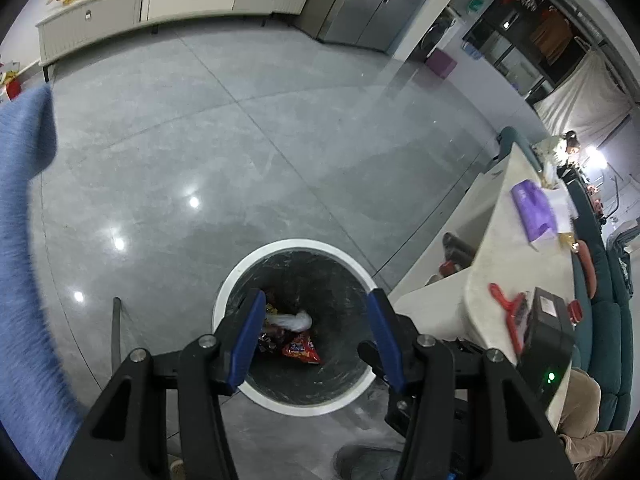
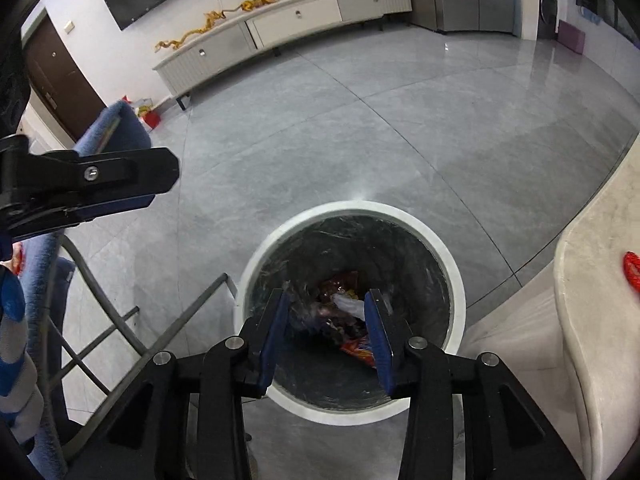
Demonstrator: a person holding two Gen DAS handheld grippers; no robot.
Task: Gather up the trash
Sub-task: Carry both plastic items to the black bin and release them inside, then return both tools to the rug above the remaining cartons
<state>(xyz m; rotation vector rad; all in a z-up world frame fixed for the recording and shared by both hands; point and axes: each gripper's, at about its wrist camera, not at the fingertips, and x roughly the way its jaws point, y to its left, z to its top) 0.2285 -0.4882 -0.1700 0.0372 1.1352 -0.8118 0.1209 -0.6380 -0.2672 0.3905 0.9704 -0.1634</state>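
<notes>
A round trash bin with a white rim (image 1: 240,268) stands on the grey floor and also shows in the right wrist view (image 2: 456,264). Inside lie a red snack packet (image 1: 301,352), a crumpled white wrapper (image 1: 292,320) and other dark wrappers (image 2: 336,284). My left gripper (image 1: 318,300) is open and empty above the bin's mouth. My right gripper (image 2: 326,298) is open and empty above the bin too. One black finger of the left gripper (image 2: 100,176) shows in the right wrist view, at the left.
A pale table (image 1: 516,248) at the right carries a purple bag (image 1: 534,212), a red scraper (image 1: 510,308) and a black device (image 1: 548,328). A blue chair (image 1: 24,208) with metal legs (image 2: 100,336) stands left. A white cabinet (image 1: 168,0) lines the far wall.
</notes>
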